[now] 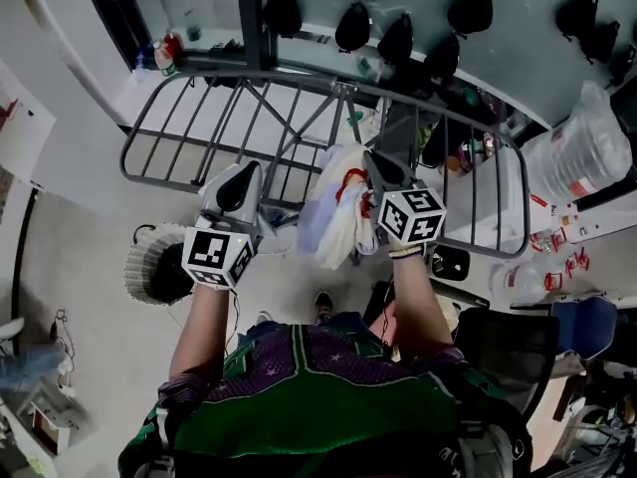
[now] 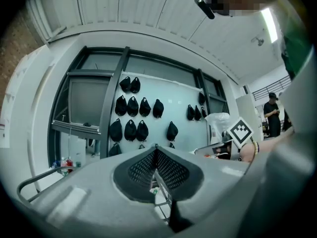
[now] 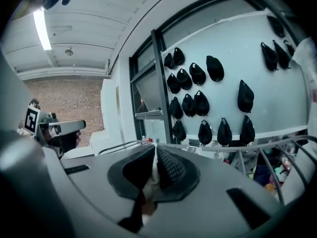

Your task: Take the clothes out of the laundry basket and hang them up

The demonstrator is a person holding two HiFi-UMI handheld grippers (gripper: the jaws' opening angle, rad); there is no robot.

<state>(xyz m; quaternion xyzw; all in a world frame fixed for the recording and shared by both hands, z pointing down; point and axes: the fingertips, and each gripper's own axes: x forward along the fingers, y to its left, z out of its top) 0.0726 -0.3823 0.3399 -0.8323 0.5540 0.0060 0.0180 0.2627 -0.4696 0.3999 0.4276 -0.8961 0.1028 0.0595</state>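
In the head view my right gripper [image 1: 371,167] is shut on a white garment with red marks [image 1: 333,212], which hangs bunched over the middle of the grey metal drying rack [image 1: 199,137]. The right gripper view shows the white fabric [image 3: 152,168] pinched between the shut pads, with the rack's rails [image 3: 257,150] just beyond. My left gripper [image 1: 246,174] is beside it, over the rack's left half, shut and with nothing in it [image 2: 156,151]. The round white laundry basket [image 1: 149,262] stands on the floor to the lower left; its contents are dark and unclear.
Black caps [image 1: 398,38] hang in rows on the pale wall behind the rack. Bottles [image 1: 164,53] stand on a ledge at the back left. A clear plastic bag [image 1: 582,152] lies at the right, a dark chair [image 1: 518,342] at the near right. A person [image 2: 272,114] stands far off.
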